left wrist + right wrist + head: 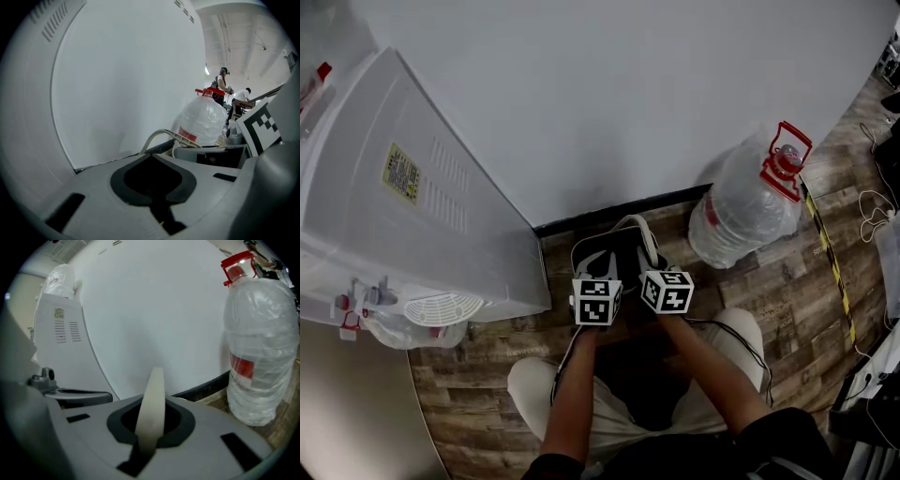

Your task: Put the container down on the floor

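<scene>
The container is a big clear water bottle [748,202] wrapped in plastic film, with a red cap and handle. It stands upright on the wood floor by the wall, apart from both grippers, to their right [201,119] [260,348]. Low over the floor in front of the person's knees, both grippers sit side by side. My right gripper [645,246] [150,427] is shut on a thin cream strap [152,404] that loops ahead of the jaws [639,225] [161,135]. My left gripper [600,258] [152,180] is shut with nothing between its jaws.
A white water dispenser [412,206] fills the left, with its drip tray [441,307] near my left gripper. A black skirting [619,208] runs under the white wall. Yellow-black tape [830,258] and cables [872,202] lie at the right. People [222,84] stand far behind the bottle.
</scene>
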